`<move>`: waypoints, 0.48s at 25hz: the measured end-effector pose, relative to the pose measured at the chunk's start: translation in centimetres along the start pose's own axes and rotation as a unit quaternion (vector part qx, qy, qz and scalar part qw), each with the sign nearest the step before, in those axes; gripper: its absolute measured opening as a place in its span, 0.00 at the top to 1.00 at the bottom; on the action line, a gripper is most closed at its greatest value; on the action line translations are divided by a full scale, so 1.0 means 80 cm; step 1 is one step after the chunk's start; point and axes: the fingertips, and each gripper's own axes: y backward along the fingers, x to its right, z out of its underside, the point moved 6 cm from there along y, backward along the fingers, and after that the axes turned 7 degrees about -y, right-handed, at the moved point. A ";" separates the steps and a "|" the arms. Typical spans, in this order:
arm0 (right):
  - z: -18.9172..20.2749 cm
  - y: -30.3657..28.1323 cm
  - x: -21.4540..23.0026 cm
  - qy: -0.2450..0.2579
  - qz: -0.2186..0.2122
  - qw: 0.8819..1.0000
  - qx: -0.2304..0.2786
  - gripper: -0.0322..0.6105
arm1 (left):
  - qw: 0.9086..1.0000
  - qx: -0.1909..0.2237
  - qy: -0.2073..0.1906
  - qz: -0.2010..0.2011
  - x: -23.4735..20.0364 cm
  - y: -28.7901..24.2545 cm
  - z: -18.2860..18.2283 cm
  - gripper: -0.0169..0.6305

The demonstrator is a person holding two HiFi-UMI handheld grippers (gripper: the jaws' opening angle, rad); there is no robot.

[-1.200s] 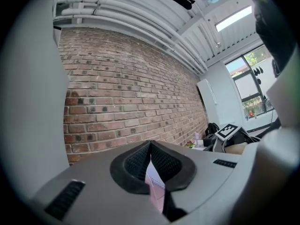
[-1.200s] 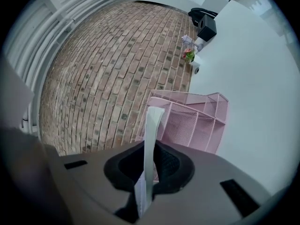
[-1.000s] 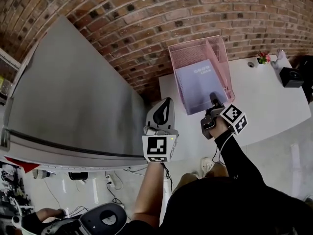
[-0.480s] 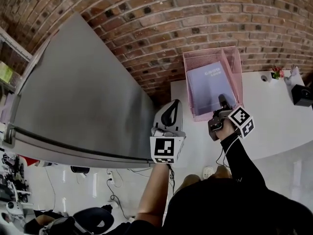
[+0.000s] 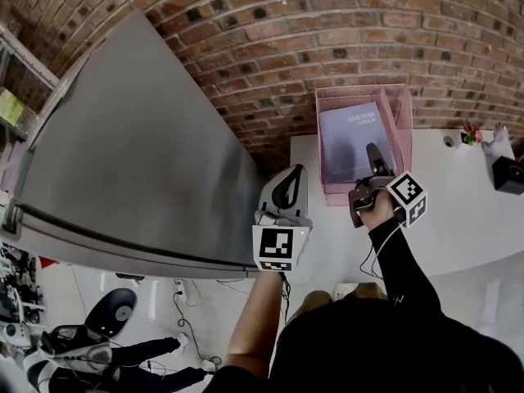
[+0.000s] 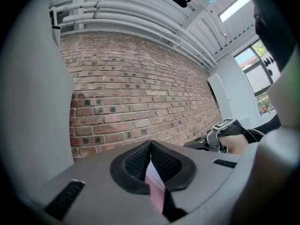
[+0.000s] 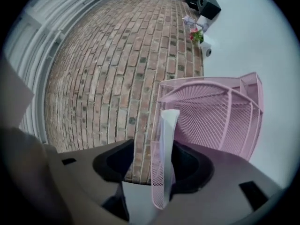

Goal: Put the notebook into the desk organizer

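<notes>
A pink mesh desk organizer (image 5: 403,103) stands on the white table (image 5: 458,199) against the brick wall. The pale blue-grey notebook (image 5: 350,133) leans inside it. My right gripper (image 5: 375,160) is at the organizer's near side. In the right gripper view its jaws (image 7: 152,161) have just been opening; they stand open, with the notebook's edge (image 7: 168,130) and a strip of the organizer's mesh wall (image 7: 220,116) between them, untouched by the pads. My left gripper (image 5: 286,188) hovers left of the table beside a grey cabinet, and its jaws (image 6: 150,146) are shut on nothing.
A tall grey cabinet (image 5: 123,162) fills the left side. On the table's far right are a black box (image 5: 509,173) and a small flower pot (image 5: 470,131). A person's legs (image 5: 155,359) and a chair (image 5: 115,309) show on the floor at lower left.
The notebook stays in the organizer with my right gripper still at its near edge. The left gripper has shifted a little beside the cabinet. A person's legs have come into view at lower left.
</notes>
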 end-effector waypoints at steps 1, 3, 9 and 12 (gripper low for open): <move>0.003 0.002 0.003 -0.008 0.003 1.000 -0.007 0.57 | 1.000 0.001 0.000 0.001 0.001 0.000 0.000 0.95; 0.008 0.008 0.010 -0.008 0.010 1.000 -0.016 0.57 | 1.000 0.002 -0.001 0.003 0.002 0.000 -0.001 0.95; 0.016 0.029 0.024 -0.002 0.052 0.998 -0.048 0.57 | 1.000 0.007 0.001 0.022 0.018 0.000 -0.001 0.95; 0.016 0.035 0.036 0.000 0.063 0.996 -0.065 0.60 | 0.999 0.010 -0.001 0.031 0.027 0.001 -0.003 0.95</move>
